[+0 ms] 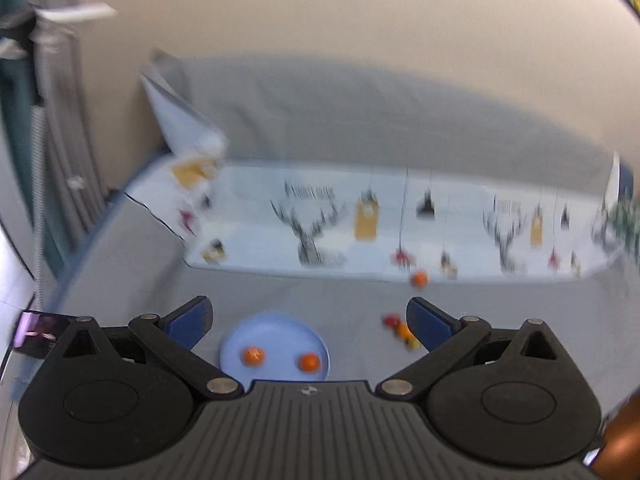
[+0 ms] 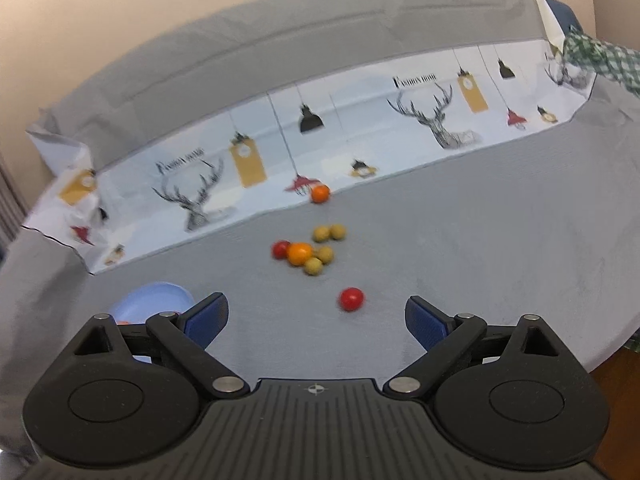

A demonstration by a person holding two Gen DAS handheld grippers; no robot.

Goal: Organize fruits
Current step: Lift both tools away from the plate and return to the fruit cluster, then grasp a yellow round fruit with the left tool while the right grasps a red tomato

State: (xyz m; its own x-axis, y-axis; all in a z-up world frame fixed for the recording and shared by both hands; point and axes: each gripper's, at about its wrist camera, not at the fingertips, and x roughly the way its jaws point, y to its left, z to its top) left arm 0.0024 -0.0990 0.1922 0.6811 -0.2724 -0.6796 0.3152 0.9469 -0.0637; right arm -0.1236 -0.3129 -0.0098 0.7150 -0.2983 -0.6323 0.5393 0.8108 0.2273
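A light blue plate [image 1: 276, 330] lies on the grey tablecloth and holds two small orange fruits [image 1: 253, 356] [image 1: 309, 362]. My left gripper [image 1: 308, 320] is open and empty, above the plate's near side. A pile of small fruits [image 2: 308, 250], red, orange and several olive-yellow, lies mid-table; it also shows in the left wrist view [image 1: 400, 328]. A lone red fruit [image 2: 351, 299] lies nearer. A lone orange fruit [image 2: 320, 194] sits by the printed backdrop. My right gripper [image 2: 316, 316] is open and empty, just short of the red fruit. The plate's edge [image 2: 160, 300] shows at the left.
A printed paper backdrop with deer and lamps [image 2: 320, 132] stands along the table's far side, grey cloth behind it. The table's right edge [image 2: 616, 344] drops to a wooden floor. A green checked cloth [image 2: 600, 56] lies at the far right. A dark phone-like object [image 1: 38, 330] sits at the left.
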